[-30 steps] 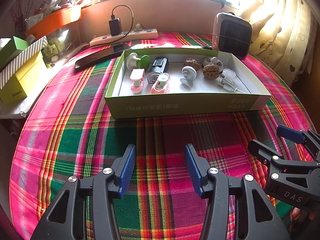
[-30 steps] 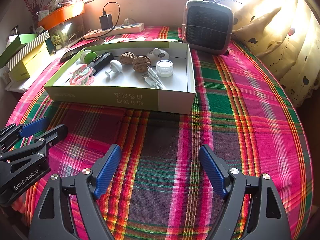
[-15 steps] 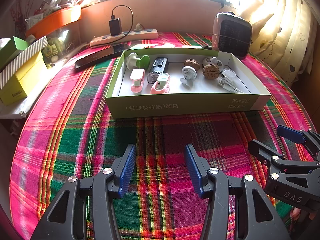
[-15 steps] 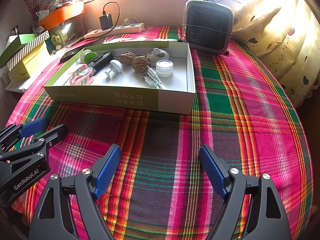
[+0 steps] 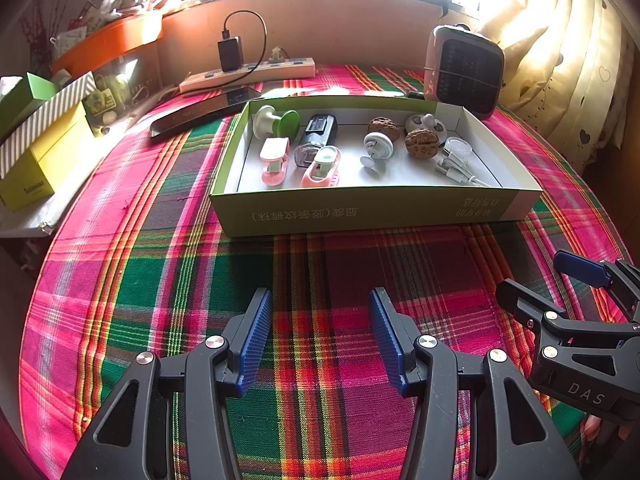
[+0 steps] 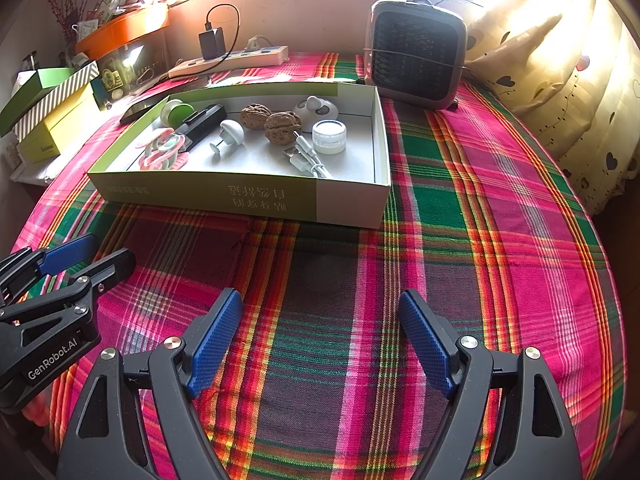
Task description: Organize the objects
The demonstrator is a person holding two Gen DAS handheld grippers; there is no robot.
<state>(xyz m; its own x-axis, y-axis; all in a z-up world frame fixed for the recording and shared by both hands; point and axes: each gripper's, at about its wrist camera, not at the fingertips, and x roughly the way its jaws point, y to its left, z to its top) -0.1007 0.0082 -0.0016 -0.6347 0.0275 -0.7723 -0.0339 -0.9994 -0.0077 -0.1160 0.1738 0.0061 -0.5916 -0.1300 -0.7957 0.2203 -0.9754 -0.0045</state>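
A shallow green box (image 5: 376, 208) (image 6: 248, 196) sits on the plaid tablecloth and holds several small items: two walnuts (image 5: 421, 143) (image 6: 282, 127), a white cable (image 5: 456, 170) (image 6: 308, 158), a small clear jar (image 6: 329, 136), two pink clips (image 5: 322, 166), a black device (image 5: 316, 136), a white knob (image 5: 376, 148) and a green-and-white knob (image 5: 276, 122). My left gripper (image 5: 320, 320) is open and empty, low over the cloth in front of the box. My right gripper (image 6: 320, 320) is open and empty beside it, also short of the box.
A grey heater (image 6: 416, 60) stands behind the box at the right. A power strip with a charger (image 5: 248, 72), a dark phone (image 5: 200, 114), yellow and green boxes (image 5: 36, 148) and an orange tray (image 5: 108, 40) line the far left. A curtain (image 6: 560, 80) hangs at the right.
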